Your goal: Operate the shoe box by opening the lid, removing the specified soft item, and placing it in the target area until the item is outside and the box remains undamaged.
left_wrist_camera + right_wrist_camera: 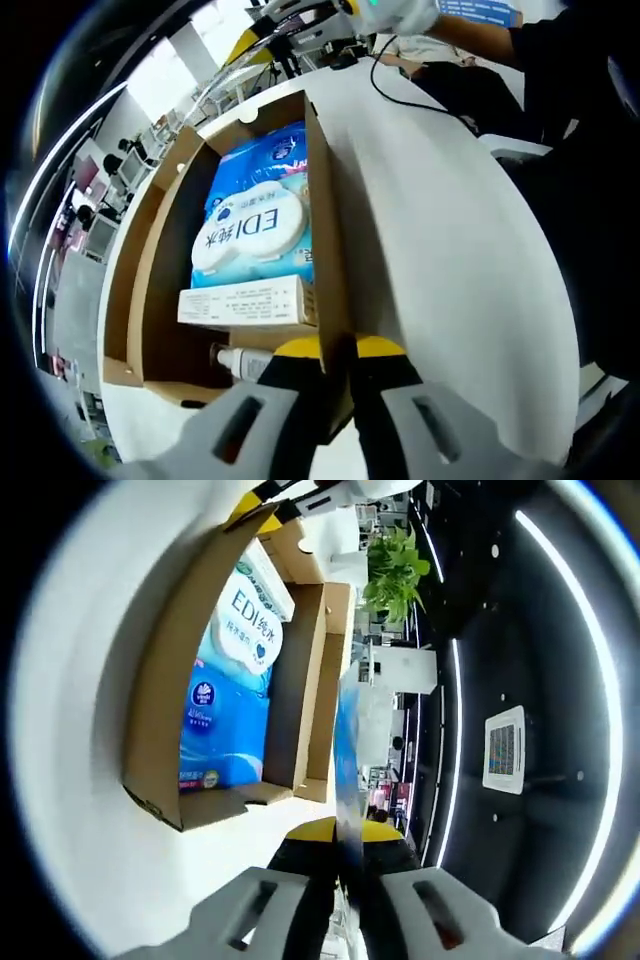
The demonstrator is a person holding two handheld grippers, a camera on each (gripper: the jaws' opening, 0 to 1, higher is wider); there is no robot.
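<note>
Cardboard box: my shoe box [150, 300] lies open on the white worktop [470, 270], brown walls up, with its lid [325, 230] standing on edge beside the opening.
Soft item: the blue wipes pack [255, 215], printed "EDI", is inside the box, lying flat against the floor of it; in the right gripper view the wipes pack [225, 690] runs most of the box's length.
Other contents: a white carton [245, 302] sits just below the pack, and a small white bottle [240, 362] lies near the box's near wall.
Left gripper [340, 400]: jaws clenched on the lid's edge, holding it up.
Right gripper [345, 880]: jaws clenched on a thin blue-and-white sheet edge [345, 760]; I cannot tell what it belongs to.
Risk, lid: if I pull the lid further back it may crease or tear at its hinge.
Risk, pack: the pack is soft and slippery, so I judge a shallow pinch could slip or drag the carton out with it.
Risk, box: lifting the pack against a wall could tip the light box.
Surface: smooth white worktop, rounded edge.
Room: a large hall with strip ceiling lights, a green plant [395, 565] and a person in dark clothes [560, 60] across the worktop.
</note>
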